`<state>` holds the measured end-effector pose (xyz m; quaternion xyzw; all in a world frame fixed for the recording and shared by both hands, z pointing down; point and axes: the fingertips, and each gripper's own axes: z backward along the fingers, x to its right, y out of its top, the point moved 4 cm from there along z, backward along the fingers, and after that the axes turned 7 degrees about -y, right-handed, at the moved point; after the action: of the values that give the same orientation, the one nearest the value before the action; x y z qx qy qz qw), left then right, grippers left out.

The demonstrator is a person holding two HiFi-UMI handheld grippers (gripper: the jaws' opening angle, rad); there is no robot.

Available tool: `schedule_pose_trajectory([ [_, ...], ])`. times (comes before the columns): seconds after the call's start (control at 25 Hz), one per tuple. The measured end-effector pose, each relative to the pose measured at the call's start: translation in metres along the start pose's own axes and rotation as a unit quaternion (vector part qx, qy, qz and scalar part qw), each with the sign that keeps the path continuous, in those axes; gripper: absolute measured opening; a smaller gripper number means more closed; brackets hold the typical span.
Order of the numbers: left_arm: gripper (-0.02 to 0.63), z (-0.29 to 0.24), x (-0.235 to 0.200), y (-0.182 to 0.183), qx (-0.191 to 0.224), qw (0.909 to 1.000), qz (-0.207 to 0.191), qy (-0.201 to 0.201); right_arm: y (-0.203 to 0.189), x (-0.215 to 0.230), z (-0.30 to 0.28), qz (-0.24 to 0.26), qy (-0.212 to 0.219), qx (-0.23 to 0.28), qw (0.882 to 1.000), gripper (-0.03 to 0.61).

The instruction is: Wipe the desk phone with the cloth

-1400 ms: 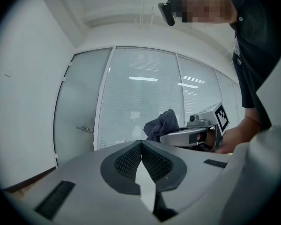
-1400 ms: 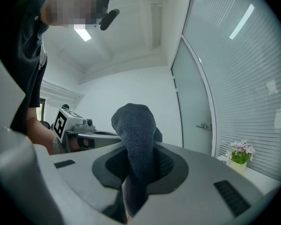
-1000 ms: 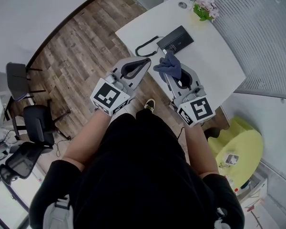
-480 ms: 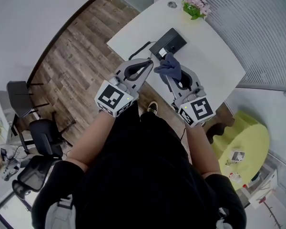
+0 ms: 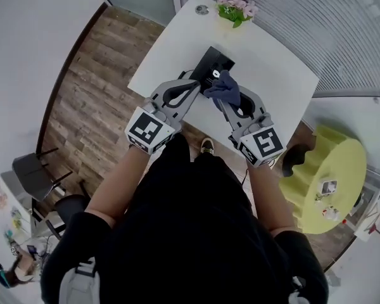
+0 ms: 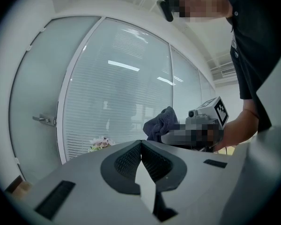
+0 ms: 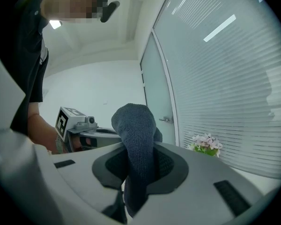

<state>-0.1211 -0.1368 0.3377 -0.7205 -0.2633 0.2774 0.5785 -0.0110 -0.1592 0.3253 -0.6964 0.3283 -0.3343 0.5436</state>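
A black desk phone (image 5: pixel 209 69) lies on the white table (image 5: pixel 272 81), partly hidden by both grippers. My right gripper (image 5: pixel 224 100) is shut on a dark blue cloth (image 5: pixel 225 88), which bunches above the phone's near right corner. The same cloth (image 7: pixel 136 146) hangs between the jaws in the right gripper view. My left gripper (image 5: pixel 196 84) is shut with nothing in it, its tip over the phone's near left edge. In the left gripper view the closed jaws (image 6: pixel 141 144) point up toward the glass wall, with the cloth (image 6: pixel 159 124) to the right.
A pot of pink flowers (image 5: pixel 235 6) stands at the table's far end, beside a small round object (image 5: pixel 202 9). A yellow-green round seat (image 5: pixel 329 170) holding small items sits right of the table. Wood floor (image 5: pixel 82 106) lies to the left; a glass wall with blinds stands behind.
Both grippers have come forward over the table and now sit above the phone. The cloth stays held in the right gripper. The view has swung left.
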Motion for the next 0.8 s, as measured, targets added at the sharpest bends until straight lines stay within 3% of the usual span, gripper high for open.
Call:
schedule_pose_trajectory([
  [0.36,0.011,-0.027,-0.057,-0.02,-0.028,0.9956,0.0,-0.09,-0.029,0.019,-0.036,-0.036,-0.121,-0.033,0.991,0.087],
  [0.8,0.011,-0.048,-0.086,-0.07,-0.049,0.9877,0.016,-0.148,-0.094,0.023,-0.06,-0.045,-0.22,-0.08,0.971,0.087],
])
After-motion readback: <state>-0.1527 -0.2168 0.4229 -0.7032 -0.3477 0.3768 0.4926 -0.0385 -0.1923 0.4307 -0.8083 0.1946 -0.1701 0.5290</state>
